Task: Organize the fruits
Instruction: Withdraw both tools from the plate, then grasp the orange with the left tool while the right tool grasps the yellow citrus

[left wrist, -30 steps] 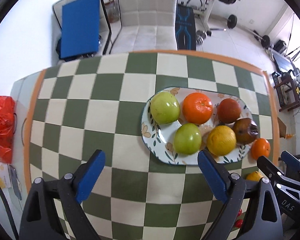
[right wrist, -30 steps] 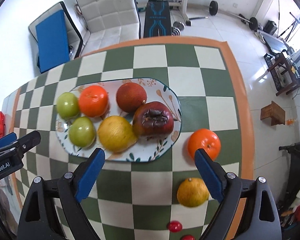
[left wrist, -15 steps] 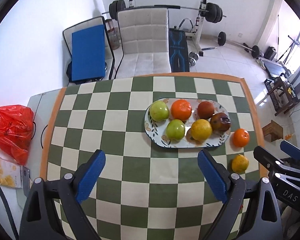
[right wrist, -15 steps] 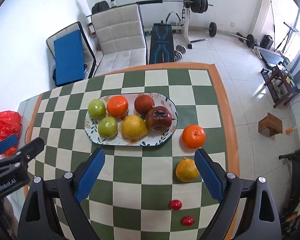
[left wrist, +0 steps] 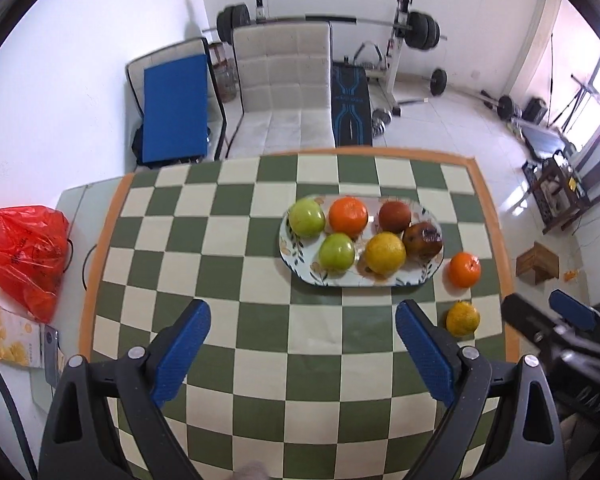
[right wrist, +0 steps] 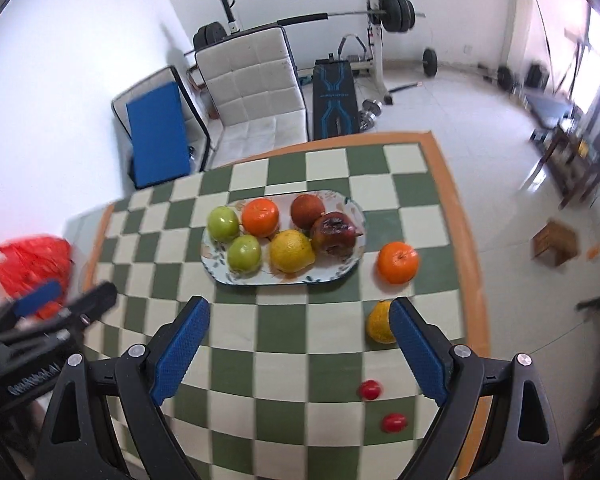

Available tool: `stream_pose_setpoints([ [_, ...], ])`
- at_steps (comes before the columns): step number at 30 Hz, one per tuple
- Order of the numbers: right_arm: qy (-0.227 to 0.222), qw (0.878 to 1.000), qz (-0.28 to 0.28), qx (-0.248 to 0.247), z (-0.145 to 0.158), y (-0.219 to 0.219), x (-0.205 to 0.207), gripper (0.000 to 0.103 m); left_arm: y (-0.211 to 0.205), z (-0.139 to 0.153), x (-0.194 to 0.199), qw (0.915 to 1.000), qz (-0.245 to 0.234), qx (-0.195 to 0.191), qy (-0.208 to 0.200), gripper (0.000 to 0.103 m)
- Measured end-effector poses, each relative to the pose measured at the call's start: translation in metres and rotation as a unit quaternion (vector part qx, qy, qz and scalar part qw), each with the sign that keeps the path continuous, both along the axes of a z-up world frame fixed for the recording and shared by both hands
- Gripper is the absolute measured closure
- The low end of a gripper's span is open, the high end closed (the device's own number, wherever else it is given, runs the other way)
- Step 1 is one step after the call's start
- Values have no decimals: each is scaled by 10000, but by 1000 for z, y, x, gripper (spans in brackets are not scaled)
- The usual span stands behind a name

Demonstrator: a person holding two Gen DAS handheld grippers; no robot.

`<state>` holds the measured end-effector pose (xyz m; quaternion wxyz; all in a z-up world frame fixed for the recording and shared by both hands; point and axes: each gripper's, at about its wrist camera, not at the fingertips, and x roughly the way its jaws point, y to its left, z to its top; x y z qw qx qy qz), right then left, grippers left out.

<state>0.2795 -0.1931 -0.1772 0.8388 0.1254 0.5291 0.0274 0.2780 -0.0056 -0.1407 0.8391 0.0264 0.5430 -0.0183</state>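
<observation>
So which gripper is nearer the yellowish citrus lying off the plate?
Right. The right gripper hangs open with one finger right beside the yellowish citrus; the left gripper, jaws opening and empty, sits further over toward the table's middle.

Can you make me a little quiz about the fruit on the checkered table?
1. How many fruits lie on the plate?
2. True or false: the bright orange beside the plate sits on the plate's rim.
3. Which small fruits lie nearest the camera in the right wrist view? A) two green apples B) two small red fruits C) two lemons

Key
1. Six: two green apples, one orange, one yellow fruit, one reddish-brown fruit and one dark bruised fruit.
2. False: it rests on the tablecloth, apart from the plate.
3. B: the two small red fruits.
</observation>
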Motion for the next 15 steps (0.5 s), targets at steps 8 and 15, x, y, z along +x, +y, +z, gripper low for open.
stream_pose_setpoints([
  [8,998,9916,-759,308,-89,-74,25,6,-33,-77,19,9950,-80,695,709,0],
  [15,1886,9759,-947,549,-202,-101,44,9,-76,-138,41,9866,-373,1023,1218,0],
])
